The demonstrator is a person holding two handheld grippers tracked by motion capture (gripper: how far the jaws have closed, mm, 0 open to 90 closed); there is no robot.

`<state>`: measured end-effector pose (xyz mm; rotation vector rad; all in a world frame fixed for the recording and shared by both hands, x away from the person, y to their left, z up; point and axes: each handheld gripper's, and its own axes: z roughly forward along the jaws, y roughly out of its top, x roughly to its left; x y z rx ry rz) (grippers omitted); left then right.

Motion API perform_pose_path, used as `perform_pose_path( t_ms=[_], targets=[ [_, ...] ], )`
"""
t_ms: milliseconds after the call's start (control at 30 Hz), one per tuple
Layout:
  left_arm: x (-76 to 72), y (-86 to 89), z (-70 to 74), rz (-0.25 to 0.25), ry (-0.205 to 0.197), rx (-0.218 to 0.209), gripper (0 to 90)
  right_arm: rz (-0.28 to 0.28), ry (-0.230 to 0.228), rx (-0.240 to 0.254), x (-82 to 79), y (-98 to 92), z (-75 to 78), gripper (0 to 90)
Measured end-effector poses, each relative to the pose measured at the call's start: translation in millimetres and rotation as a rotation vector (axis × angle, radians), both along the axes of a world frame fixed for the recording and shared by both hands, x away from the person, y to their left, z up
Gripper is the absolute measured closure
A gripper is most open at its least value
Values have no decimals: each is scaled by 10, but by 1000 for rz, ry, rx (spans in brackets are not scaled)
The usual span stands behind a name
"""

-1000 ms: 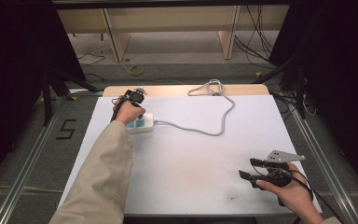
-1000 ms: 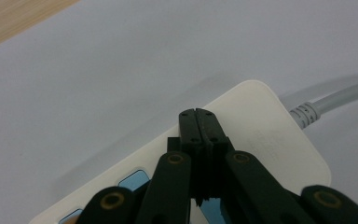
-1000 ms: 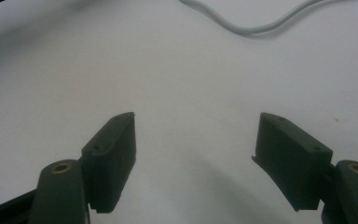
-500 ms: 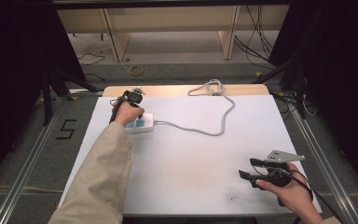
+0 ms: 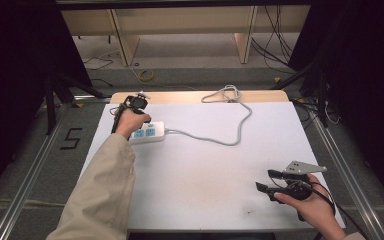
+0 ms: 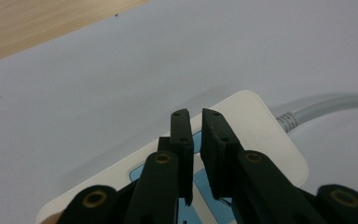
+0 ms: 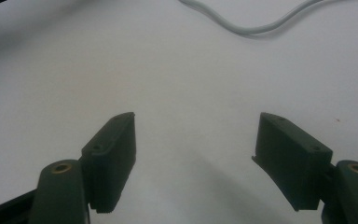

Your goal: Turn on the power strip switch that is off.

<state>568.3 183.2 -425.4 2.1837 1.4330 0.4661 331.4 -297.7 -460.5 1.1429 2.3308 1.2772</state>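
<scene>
- The power strip (image 5: 147, 133), white with blue socket faces, lies flat near the far left part of the white surface (image 5: 205, 170), close to the wooden strip along the far edge.
- Its grey cord (image 5: 230, 140) runs right from the strip's end, curves across the surface and loops back to a coil at the far edge.
- The left hand-held gripper (image 6: 195, 140) hangs right over the power strip, its tips above the blue sockets. The jaws have just been opening by a little; a narrow slit shows between them with nothing in it, so they are released, barely parted.
- The right hand-held gripper (image 5: 270, 181) sits well apart from the strip, at the near right corner of the surface. In the right gripper view (image 7: 196, 154) its jaws stand wide, grasping nothing, with bare white surface between them and a bend of the cord farther off.
</scene>
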Motion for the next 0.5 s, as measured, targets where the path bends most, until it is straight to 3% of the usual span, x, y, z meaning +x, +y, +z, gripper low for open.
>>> perform_pose_path(
  t_ms=[267, 367, 400, 500],
  targets=[
    [-149, 78, 47, -3, -54, -84, 641, 2, 0, 0, 1, 7, 1, 295],
    [-220, 111, 72, -31, -91, -114, 534, 1, 1, -1, 2, 7, -1, 295],
    [-239, 118, 82, -42, -91, -108, 491, 1, 1, 0, 1, 8, 0, 295],
    [-335, 109, 105, -53, -96, -140, 390, 0, 2, 0, 2, 8, 0, 294]
  ],
)
